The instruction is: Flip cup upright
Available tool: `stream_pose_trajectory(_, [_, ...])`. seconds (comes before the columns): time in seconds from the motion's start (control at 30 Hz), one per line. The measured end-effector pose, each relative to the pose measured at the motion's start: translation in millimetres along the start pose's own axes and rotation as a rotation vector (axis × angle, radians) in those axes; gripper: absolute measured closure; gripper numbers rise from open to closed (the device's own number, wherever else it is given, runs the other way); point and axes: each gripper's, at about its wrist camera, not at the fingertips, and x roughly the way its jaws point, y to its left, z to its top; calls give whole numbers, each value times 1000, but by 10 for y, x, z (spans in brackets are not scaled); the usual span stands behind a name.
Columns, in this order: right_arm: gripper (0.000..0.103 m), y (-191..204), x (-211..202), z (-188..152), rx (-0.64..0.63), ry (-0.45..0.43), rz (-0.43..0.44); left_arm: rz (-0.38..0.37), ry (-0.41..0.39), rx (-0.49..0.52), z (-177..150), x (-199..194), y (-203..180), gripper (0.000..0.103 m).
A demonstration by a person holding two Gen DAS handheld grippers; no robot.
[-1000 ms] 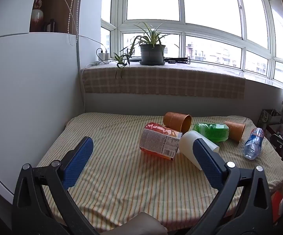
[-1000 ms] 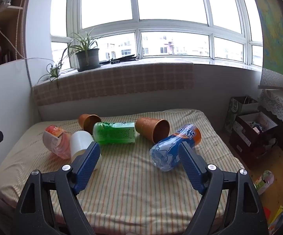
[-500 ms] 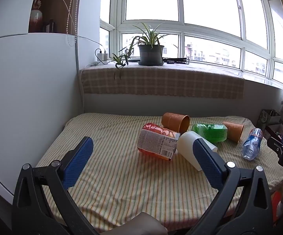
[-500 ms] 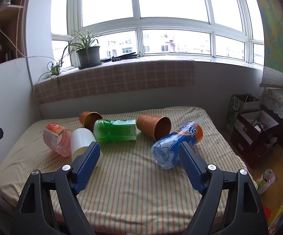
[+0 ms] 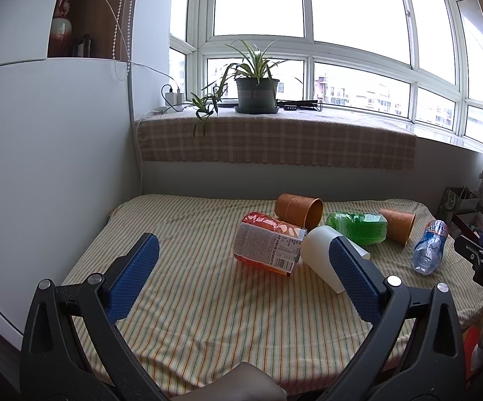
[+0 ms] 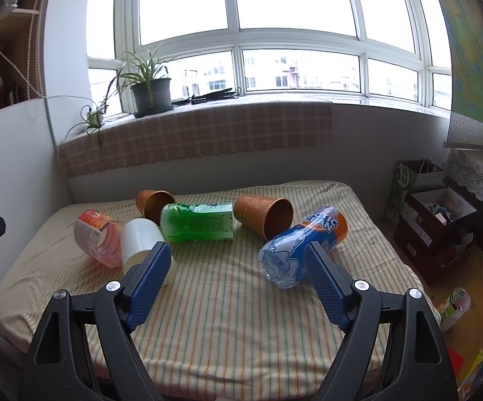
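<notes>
Three cups lie on their sides on the striped table. A white cup point(image 5: 321, 254) point(image 6: 141, 242) lies nearest, partly behind a finger in each view. One brown cup point(image 5: 299, 209) point(image 6: 152, 202) lies at the back. The other brown cup point(image 5: 398, 225) point(image 6: 263, 215) lies to the right. My left gripper point(image 5: 241, 277) is open and empty, above the table's near left part. My right gripper point(image 6: 236, 279) is open and empty, short of the cups.
Three bottles lie among the cups: red point(image 5: 268, 245) point(image 6: 97, 237), green point(image 5: 358, 227) point(image 6: 198, 222), blue point(image 5: 430, 250) point(image 6: 299, 244). The table point(image 5: 208, 300) meets a white wall point(image 5: 50, 167) on the left. Boxes point(image 6: 435, 214) stand on the floor to the right.
Both grippers have drifted slightly; the objects sit a little differently in view. Nothing on the table has moved. Both grippers stay open.
</notes>
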Motion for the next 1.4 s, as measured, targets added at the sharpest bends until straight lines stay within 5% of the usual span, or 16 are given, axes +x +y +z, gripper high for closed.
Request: stream_pose_trajectory(1.4, [21,188,218,115,-38,44,44,-2,22,-12,-76,148,56,0])
